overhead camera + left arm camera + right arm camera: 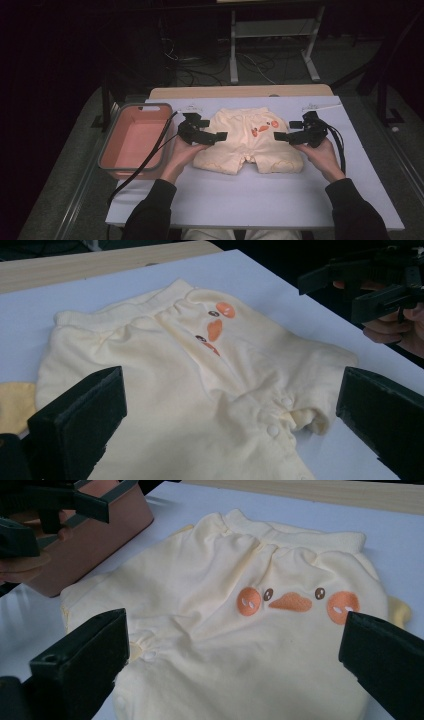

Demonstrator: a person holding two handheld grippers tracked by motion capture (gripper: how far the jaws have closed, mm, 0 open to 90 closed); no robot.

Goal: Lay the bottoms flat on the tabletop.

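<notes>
The pale yellow cotton baby shorts with an orange duck face stitched on the seat (248,141) lie flat and spread out in the middle of the white-covered counter (280,200), waistband toward the far edge and the two leg openings toward the person. A darker yellow bit of fabric peeks out from under one side in the gripper views.

Judging by the layout, the work in hand is folding or gathering the shorts, and it stands at the very start: the garment is unfolded and neither set of tongs has taken hold. The next move likely calls for each side to come down onto an edge of the fabric, pinch a single layer cleanly, and lift or fold in step so the cloth does not bunch.

The left tongs (206,134) hover at the shorts' left edge, jaws spread wide apart with nothing between them; in the left gripper view the cloth lies beyond the jaws. The right tongs (291,134) hang at the right edge, likewise wide apart and empty.

Just left of the shorts sits a salmon-pink rectangular plastic bin with a grey rim (113,150), empty, a probable destination.
</notes>
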